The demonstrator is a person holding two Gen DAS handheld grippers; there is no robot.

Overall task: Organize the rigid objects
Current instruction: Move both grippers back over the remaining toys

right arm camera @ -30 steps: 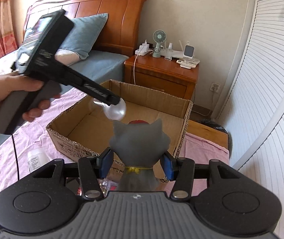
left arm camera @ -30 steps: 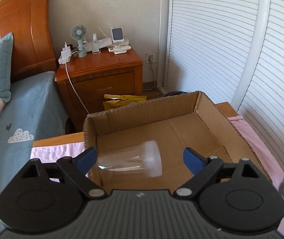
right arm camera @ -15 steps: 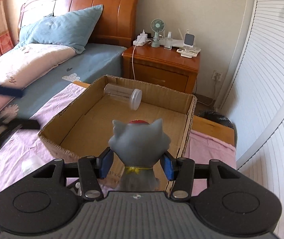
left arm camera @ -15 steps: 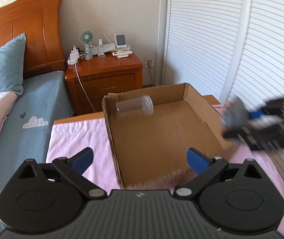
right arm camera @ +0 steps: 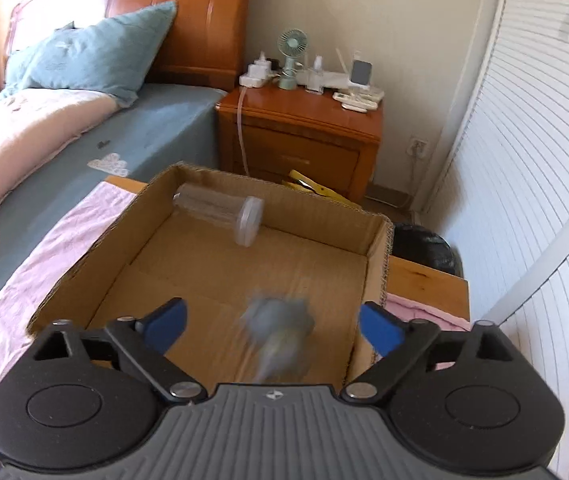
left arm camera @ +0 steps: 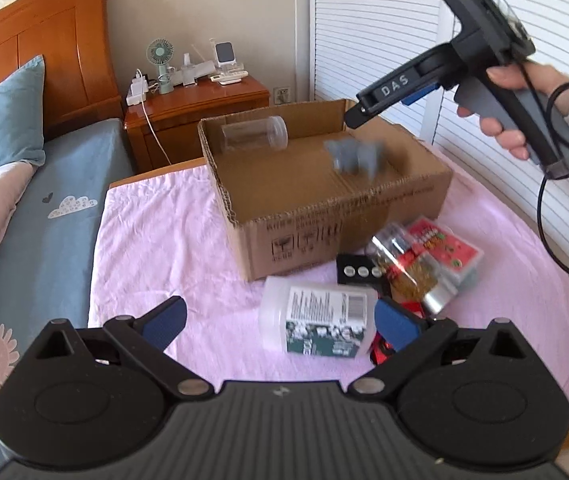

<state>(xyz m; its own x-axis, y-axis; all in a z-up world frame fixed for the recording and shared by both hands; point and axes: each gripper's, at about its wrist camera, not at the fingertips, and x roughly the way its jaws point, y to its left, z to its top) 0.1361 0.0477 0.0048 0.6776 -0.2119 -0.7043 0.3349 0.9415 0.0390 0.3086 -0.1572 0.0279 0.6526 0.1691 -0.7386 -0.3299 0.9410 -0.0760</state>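
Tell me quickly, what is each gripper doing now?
Left gripper: jaws open, holding nothing.
Right gripper: jaws open, holding nothing; the blurred grey cat figurine is over the brown cardboard box.

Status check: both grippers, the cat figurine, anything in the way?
Both grippers open: left, right. Gray cat figurine blurred, inside cardboard box. Clear jar at far wall; no obstruction.

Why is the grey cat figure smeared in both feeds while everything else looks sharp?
Left wrist view: the grey cat figure is motion-blurred inside the cardboard box, while the clear jar is crisp. Right wrist view: the figure is again a blur between the open right gripper fingers; box edges bow from fisheye distortion.
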